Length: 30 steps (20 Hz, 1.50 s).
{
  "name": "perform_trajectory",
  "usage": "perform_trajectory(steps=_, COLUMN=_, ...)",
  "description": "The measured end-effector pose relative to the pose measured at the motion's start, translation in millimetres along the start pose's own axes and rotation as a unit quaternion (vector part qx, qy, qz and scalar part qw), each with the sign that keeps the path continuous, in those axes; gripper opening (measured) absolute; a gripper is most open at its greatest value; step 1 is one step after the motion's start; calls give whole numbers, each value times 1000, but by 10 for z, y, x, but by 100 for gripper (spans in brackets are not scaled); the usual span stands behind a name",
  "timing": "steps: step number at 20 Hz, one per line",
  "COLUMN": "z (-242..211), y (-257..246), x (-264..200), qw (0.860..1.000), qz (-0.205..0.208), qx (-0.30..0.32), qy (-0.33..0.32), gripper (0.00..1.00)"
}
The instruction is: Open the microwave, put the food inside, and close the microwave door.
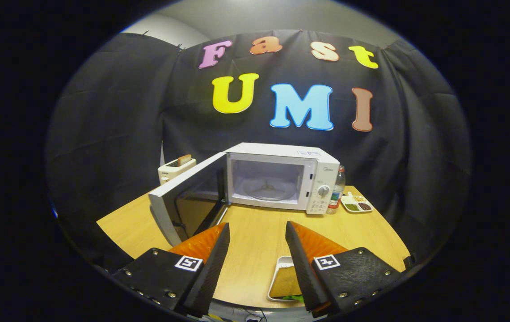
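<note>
White microwave (281,176) open-doored, food tray (284,279) on table before it.

The desk (255,241) looks like pale wood-grain laminate, smooth with a soft sheen. The microwave (281,176) has a smooth case that reads as painted metal or plastic, faintly glossy; its open door (183,197), at ten o'clock from the gripper (257,230), is dark and reflective on the inner face, and a clear glass turntable (269,188) sits inside. The bottle (337,190) is clear plastic. The gripper's spread fingers show ribbed inner faces.
</note>
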<state>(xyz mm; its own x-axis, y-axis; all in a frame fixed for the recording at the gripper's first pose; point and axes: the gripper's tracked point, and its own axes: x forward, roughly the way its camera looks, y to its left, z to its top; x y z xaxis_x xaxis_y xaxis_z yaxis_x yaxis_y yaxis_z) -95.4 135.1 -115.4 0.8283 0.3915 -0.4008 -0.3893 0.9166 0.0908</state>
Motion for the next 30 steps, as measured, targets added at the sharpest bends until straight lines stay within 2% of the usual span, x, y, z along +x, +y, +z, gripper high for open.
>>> perform_trajectory(steps=4, z=-96, y=-514, x=45, qw=998, qz=-14, qx=46, qy=33, gripper=77)
perform_trajectory(steps=7, z=-278, y=-740, x=115, qw=994, qz=-3, qx=80, qy=72, gripper=77)
perform_trajectory(steps=10, z=-522, y=-911, x=187, qw=984, qz=17, qx=125, qy=124, gripper=77)
perform_trajectory(steps=13, z=-784, y=-1087, x=262, qw=968, qz=33, qx=171, qy=179, gripper=77)
perform_trajectory(steps=16, z=-1061, y=-1179, x=315, qw=942, qz=51, qx=231, qy=237, gripper=77)
perform_trajectory(steps=17, z=-1140, y=-1168, x=316, qw=930, qz=61, qx=254, qy=257, gripper=77)
perform_trajectory(steps=19, z=-1289, y=-1073, x=288, qw=897, qz=88, qx=314, qy=297, gripper=80)
perform_trajectory(steps=21, z=-1372, y=-1019, x=230, qw=873, qz=105, qx=349, qy=324, gripper=81)
perform_trajectory(steps=23, z=-1468, y=-967, x=183, qw=859, qz=111, qx=365, qy=342, gripper=81)
perform_trajectory(steps=25, z=-1432, y=-958, x=184, qw=849, qz=116, qx=382, qy=346, gripper=44)
perform_trajectory(steps=27, z=-1504, y=-913, x=243, qw=853, qz=114, qx=371, qy=349, gripper=43)
perform_trajectory(steps=28, z=-1435, y=-898, x=193, qw=853, qz=121, qx=366, qy=351, gripper=31)
perform_trajectory(steps=30, z=-1391, y=-882, x=198, qw=863, qz=118, qx=348, qy=346, gripper=31)
